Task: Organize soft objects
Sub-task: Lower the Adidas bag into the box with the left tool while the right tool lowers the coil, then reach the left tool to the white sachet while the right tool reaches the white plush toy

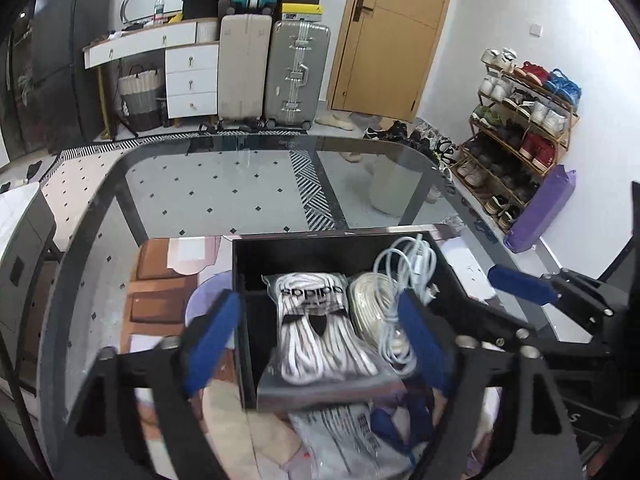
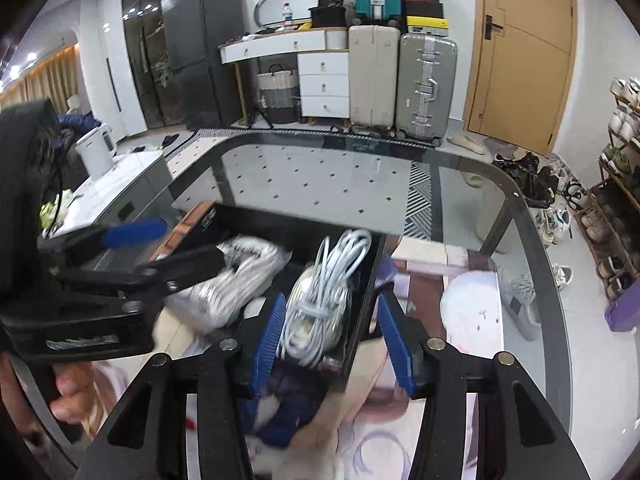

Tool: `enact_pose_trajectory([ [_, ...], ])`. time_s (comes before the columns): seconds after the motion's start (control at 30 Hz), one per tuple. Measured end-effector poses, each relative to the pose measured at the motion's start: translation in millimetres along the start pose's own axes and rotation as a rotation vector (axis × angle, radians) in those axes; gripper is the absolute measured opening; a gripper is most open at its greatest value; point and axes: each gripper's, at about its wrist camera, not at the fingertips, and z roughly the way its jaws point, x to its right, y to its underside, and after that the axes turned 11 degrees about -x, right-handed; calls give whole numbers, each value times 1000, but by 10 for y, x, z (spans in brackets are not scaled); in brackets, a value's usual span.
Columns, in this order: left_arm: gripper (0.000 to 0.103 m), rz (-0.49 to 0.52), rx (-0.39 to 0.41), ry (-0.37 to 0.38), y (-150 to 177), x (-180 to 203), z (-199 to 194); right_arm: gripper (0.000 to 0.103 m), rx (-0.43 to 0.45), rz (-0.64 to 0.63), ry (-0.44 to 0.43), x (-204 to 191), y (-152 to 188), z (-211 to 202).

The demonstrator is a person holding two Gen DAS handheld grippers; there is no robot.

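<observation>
A black open box (image 1: 256, 264) stands on a glass table (image 1: 208, 200). In it lie a clear bag of white laces (image 1: 320, 332), a cream cable coil (image 1: 370, 304) and a white charging cable (image 1: 412, 264). My left gripper (image 1: 316, 344) is open, its blue pads either side of the lace bag, which hangs over the box's near wall. My right gripper (image 2: 332, 344) is open around the near right corner of the box (image 2: 360, 320), over the cable coil (image 2: 316, 312). The lace bag (image 2: 236, 280) looks blurred in the right wrist view.
A printed mat (image 2: 448, 280) lies under the box. A blue cloth item (image 2: 280, 412) and a plastic bag (image 1: 344, 436) lie in front of the box. Suitcases (image 1: 296, 76), a drawer unit (image 1: 192, 76) and a shoe rack (image 1: 516, 136) stand beyond the table.
</observation>
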Motion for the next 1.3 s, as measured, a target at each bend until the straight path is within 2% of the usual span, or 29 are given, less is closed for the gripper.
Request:
enact_pose_trajectory([
  [0.13,88,91,-21,-57,245,134,-171,50,-31,-24,-45,-50,215,-78],
  [0.23,88,141,-35,-73,445,213,-262,50,-52,-47,-57,-73,385,-101],
  [0.33,88,137,-71,-37,613,228,-289,50,-72,-65,-77,-62,531,-77],
  [0.47,88,139,-167,47,898,272,-215,50,-114,-89,-85,-32,711,16],
  [0.63,88,95,-190,55,1187,284,-233,50,-125,-96,-68,-22,811,13],
  [0.87,88,90,-227,87,1228,389,-152,50,-141,-171,15,-189,817,54],
  [1.0,88,73,-260,115,1215,476,-53,50,-149,-145,8,-102,780,117],
  [1.1,88,70,-257,77,1188,508,11,50,-152,-155,15,-90,790,134],
  [1.3,87,135,-253,-9,1206,634,89,50,-167,-163,22,-35,825,156],
])
